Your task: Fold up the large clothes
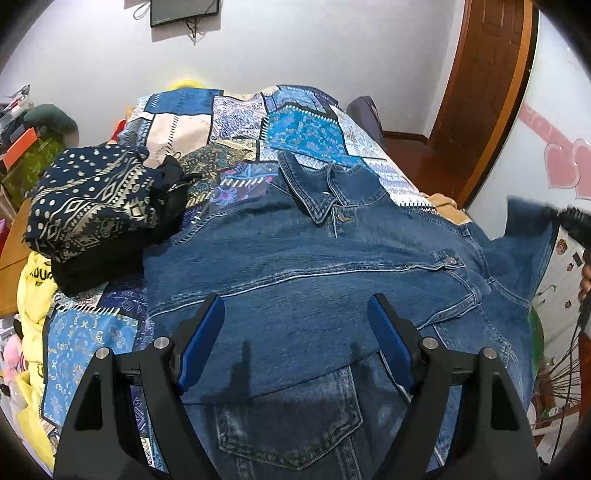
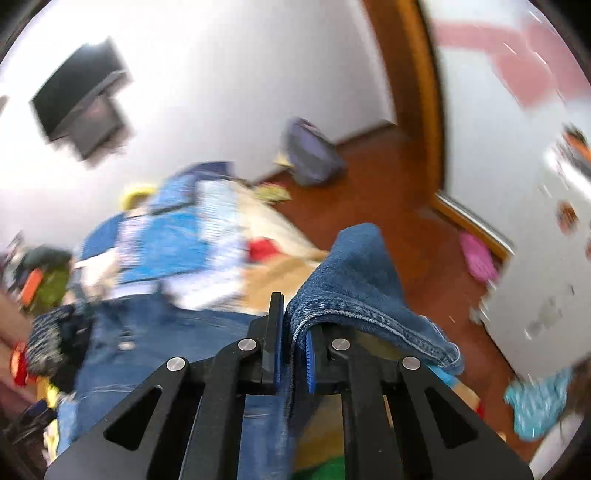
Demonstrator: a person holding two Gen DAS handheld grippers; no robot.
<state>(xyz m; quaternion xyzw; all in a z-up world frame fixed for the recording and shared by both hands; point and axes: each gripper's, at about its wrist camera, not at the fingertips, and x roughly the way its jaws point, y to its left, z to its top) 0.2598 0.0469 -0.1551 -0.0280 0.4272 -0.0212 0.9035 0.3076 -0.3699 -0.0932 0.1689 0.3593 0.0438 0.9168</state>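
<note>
Denim jacket [image 1: 295,258] lies spread front-up over the patchwork quilt [image 1: 236,122], its collar beyond the left gripper [image 1: 295,325], whose jaws stand wide apart above the cloth with nothing between them. Off to that gripper's left sits a folded patterned garment [image 1: 92,206]. The right gripper [image 2: 291,332] has its jaws clamped together on a hemmed edge of the jacket, the denim draping over its right finger.

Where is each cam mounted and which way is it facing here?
Left wrist: on the left gripper, angled down at the denim jacket on the quilt; open fingers show.
Right wrist: on the right gripper, tilted, blurred, toward the wall and door frame; fingers shut on a jacket edge.
Shared: jacket, quilt, TV, door frame.
</note>
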